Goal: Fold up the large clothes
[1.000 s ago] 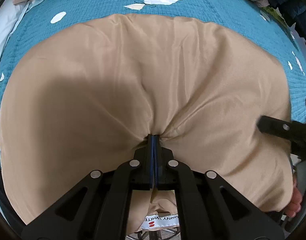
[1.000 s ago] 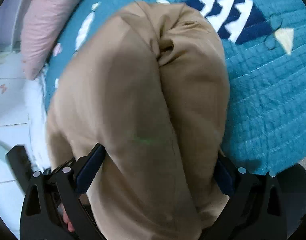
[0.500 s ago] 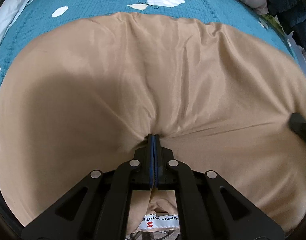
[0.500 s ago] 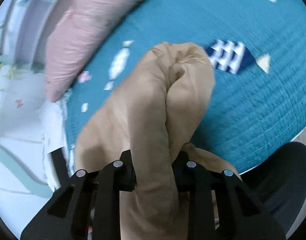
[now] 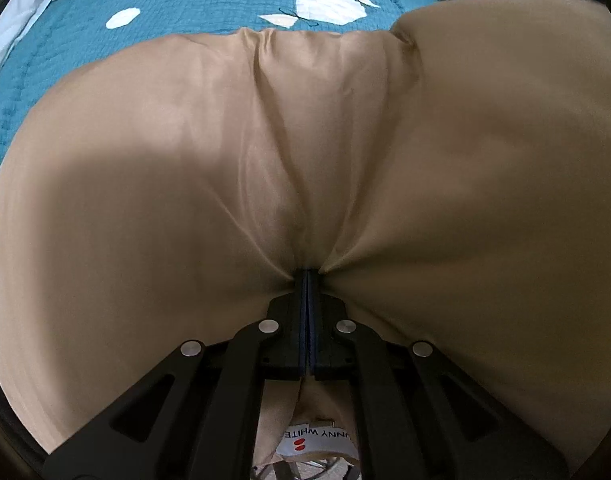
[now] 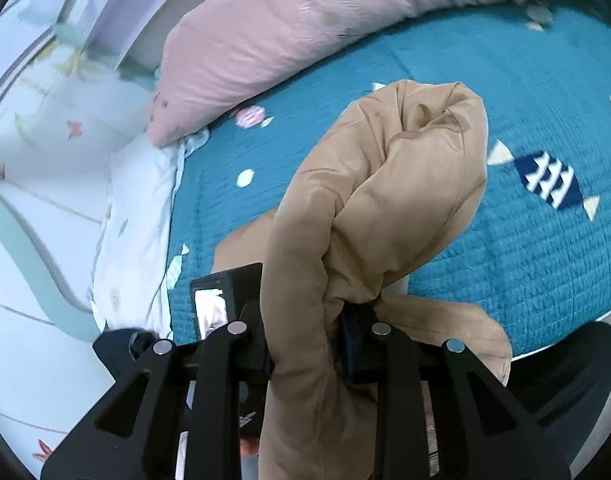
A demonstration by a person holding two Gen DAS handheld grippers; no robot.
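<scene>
The right claw [image 6: 305, 350] has just been closing, and its jaws now clamp a thick bunched roll of the tan, smooth, padded garment [image 6: 389, 208]. A second ago the same jaws stood wide on either side of the fabric; now the cloth is pinched between the pads and rises out of the claw as a fat, drooping fold, hanging clear of the teal quilted bedspread [image 6: 545, 260] beneath it. The bed looks farther off than before, so this side of the garment has been picked up.

The left claw [image 5: 307, 280] is fully shut on the garment's edge, with creases radiating from the pinch point, just as in the earlier views. A white sewn-in label [image 5: 317, 438] shows below its jaws, which suggests the grip is at the collar or neckline, though I cannot be sure. In front of it the garment [image 5: 225, 168] lies spread across the bedspread [image 5: 85, 40], and its right portion now bulges upward where earlier it lay flat.

A pink pillow [image 6: 305, 32] lies at the head of the bed, well apart from the cloth.

My reading: both sides are now secured and one is raised, so the garment is ready to be carried over onto itself for a fold. The bulky roll in the right claw may slip or drop unevenly.
</scene>
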